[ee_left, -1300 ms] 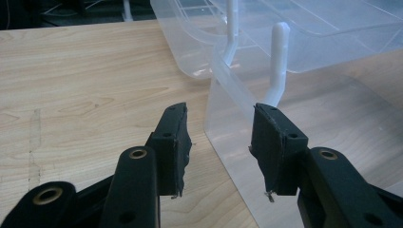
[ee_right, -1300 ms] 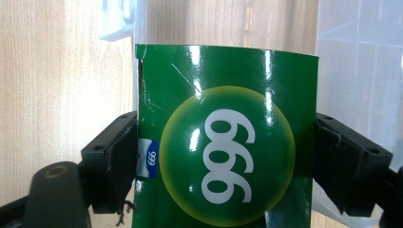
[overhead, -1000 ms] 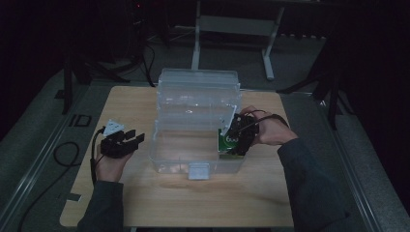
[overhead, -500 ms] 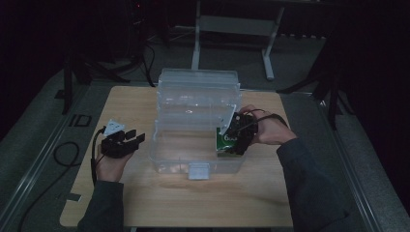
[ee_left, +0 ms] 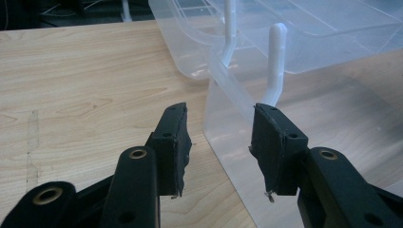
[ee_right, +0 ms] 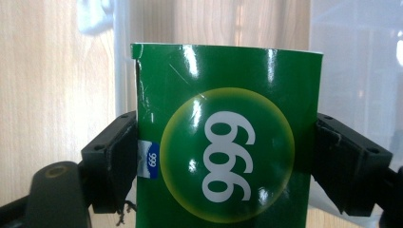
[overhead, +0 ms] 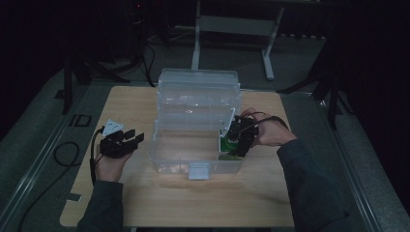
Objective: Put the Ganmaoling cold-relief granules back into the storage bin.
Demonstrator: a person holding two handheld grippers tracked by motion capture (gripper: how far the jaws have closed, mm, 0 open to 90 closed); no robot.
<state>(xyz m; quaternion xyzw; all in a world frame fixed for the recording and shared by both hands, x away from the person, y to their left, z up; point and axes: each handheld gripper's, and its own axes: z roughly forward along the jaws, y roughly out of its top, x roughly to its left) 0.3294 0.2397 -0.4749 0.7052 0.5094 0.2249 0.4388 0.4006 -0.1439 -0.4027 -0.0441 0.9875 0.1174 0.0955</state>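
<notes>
Right gripper view: jaws clamp green box (ee_right: pixel 228 142), apparently printed 999.

The green box (ee_right: pixel 228 137) ran off the bottom edge of the right gripper view, so its lower part was cut away, and its small blue label was half tucked behind one jaw. In the high view the right gripper (overhead: pixel 240 137) covered most of that box. The clear bin (ee_left: pixel 304 57) ran past the top and right edges of the left gripper view.
</notes>
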